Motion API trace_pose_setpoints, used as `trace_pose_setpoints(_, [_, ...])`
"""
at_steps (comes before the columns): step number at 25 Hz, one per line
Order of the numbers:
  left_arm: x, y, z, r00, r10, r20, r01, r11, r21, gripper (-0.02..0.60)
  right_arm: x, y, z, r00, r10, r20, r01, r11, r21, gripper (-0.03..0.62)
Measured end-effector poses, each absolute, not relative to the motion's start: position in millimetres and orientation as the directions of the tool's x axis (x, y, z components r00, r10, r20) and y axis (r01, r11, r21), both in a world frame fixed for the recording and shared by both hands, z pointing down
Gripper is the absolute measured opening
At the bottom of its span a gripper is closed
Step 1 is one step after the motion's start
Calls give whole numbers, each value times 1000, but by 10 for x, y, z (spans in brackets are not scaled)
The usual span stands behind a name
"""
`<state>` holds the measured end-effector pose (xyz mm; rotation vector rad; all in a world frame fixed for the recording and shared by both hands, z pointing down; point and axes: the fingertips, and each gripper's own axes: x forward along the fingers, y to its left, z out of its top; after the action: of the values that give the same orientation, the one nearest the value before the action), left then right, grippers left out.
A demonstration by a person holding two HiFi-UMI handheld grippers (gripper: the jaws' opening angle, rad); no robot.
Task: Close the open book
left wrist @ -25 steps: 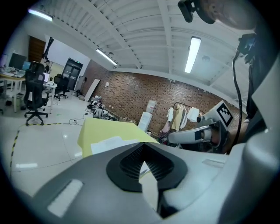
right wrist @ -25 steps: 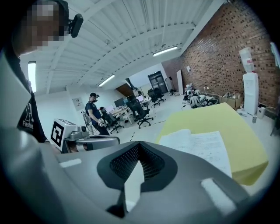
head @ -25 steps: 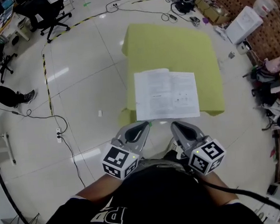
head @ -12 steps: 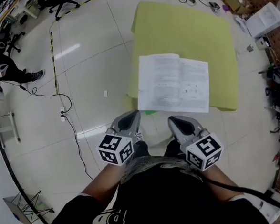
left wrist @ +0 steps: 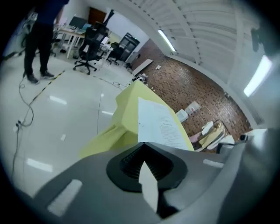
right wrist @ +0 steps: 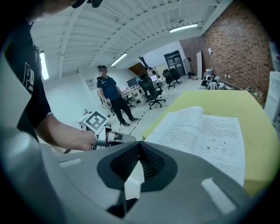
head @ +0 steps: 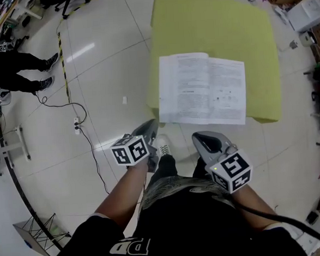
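An open book lies flat with white printed pages up, near the front edge of a table with a yellow-green cover. Both grippers hang short of the table, over the floor, apart from the book. My left gripper is at the lower left of the book, jaws shut with nothing in them. My right gripper points at the book's front edge, also shut and empty. In the left gripper view the book lies beyond the shut tips. The right gripper view shows the book just ahead of its tips.
A person in dark clothes stands at the far left on the glossy floor. Cables and a power strip run along the left, beside yellow-black tape. A white box and clutter sit right of the table.
I have come nearer to the table, so the book lies closer ahead of both grippers. My left gripper has rolled and shifted a little left. Both stay shut.
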<state>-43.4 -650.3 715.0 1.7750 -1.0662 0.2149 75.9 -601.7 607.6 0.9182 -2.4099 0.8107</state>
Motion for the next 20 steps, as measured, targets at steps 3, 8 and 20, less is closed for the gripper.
trace_pose_setpoints(3, [-430,-6536,7298,624,-572,532,-627,39,778,38,784,-6036,6075,-681,-456,573,-709,605,-361,8])
trace_pose_setpoints(8, [-338,-6516,7433,668,-561,488,-536,92,839,102,766,-5970,6098,-680,-452,578,-711,601,-366,9])
trace_pose_setpoints(20, [-264,-6499,7434,698,-547,463,-500,91,861,50,843,-5931,6040,-666,-463,586,-722,597,-350,8])
